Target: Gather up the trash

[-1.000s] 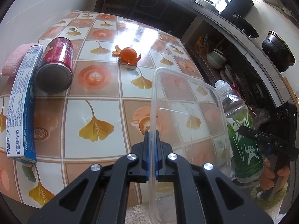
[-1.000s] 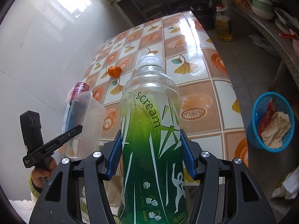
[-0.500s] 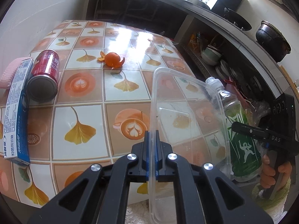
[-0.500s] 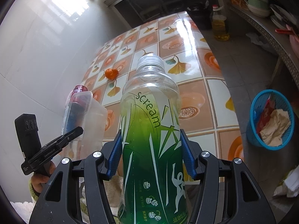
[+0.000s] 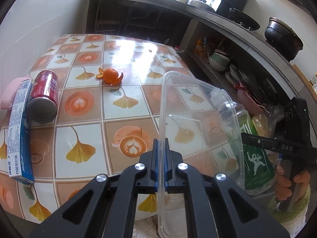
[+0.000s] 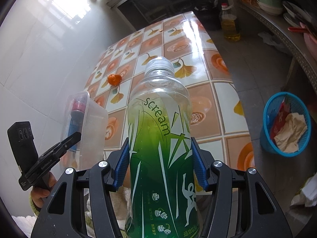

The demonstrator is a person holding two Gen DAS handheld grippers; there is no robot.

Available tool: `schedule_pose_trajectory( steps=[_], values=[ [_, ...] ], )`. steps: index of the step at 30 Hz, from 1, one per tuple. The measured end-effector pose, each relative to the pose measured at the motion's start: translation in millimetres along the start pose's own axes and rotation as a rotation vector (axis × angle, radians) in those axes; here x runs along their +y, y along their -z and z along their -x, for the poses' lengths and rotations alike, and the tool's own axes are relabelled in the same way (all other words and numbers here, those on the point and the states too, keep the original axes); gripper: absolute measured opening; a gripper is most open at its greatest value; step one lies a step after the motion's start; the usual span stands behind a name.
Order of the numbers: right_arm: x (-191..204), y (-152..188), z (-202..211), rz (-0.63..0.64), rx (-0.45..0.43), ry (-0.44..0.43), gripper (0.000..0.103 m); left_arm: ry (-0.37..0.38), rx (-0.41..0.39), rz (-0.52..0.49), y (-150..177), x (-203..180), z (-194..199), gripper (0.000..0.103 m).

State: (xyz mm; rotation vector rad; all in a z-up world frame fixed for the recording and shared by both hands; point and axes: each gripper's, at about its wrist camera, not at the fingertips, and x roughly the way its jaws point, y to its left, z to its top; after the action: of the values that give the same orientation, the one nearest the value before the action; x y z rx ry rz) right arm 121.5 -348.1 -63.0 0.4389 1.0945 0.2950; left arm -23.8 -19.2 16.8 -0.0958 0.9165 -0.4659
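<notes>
Already two pieces of trash are off the table (image 5: 126, 130) and in hand, while the rest waits on its patterned cloth. Judging from how things lie, the collecting is partway: a blue basket (image 6: 266, 136) on the floor beside the table's right edge holds crumpled paper and a red wrapper, and it looks like the likely destination, though nothing in hand has reached it yet. On the table, toward its left side against the wall, a red can (image 5: 44, 97) lies on its side, touching a toothpaste box (image 5: 18, 130) just beside it, with a pink cloth (image 5: 11, 91) behind the box; nearer the table's middle sits an orange peel (image 5: 111, 76). The left gripper (image 5: 160, 164) is pinched almost fully together on the thin rim of a clear plastic container (image 5: 198, 119), holding it on edge above the table's near side. The right gripper (image 6: 160, 166) stands about half spread, its blue pads pressed against both sides of a green drink bottle (image 6: 160, 138), capped and upright in the jaws, above the table's near edge. Both held items are near each other, the container to the left of the bottle. Can, box and peel look to be what is left.
</notes>
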Motion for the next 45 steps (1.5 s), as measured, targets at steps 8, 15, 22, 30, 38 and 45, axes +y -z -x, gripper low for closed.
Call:
schedule_pose_trajectory(
  steps=[8,15,22,30,38,45],
  values=[
    [-5.8,0.8,4.7,-0.009,-0.010,-0.004,0.054,-0.012,-0.011,-0.020,-2.6,-7.3,0.3,0.003],
    [-13.4,1.6,9.1,-0.020,-0.019,-0.013,0.054,-0.017,-0.014,-0.039,-4.9,-14.7,-1.7,0.003],
    [-19.0,2.0,14.1,-0.030,-0.027,-0.013,0.054,-0.003,-0.010,-0.049,-6.9,-20.9,-5.4,0.003],
    [-27.7,7.5,24.5,-0.068,-0.048,0.010,0.054,0.038,0.005,-0.058,-9.3,-23.3,-13.7,0.003],
    [-44.5,13.6,34.6,-0.113,-0.067,0.009,0.054,0.060,0.016,-0.092,-15.3,-38.9,-21.0,0.003],
    [-59.6,17.0,42.0,-0.142,-0.087,0.012,0.054,0.076,0.027,-0.120,-17.6,-56.1,-27.3,0.003]
  ],
)
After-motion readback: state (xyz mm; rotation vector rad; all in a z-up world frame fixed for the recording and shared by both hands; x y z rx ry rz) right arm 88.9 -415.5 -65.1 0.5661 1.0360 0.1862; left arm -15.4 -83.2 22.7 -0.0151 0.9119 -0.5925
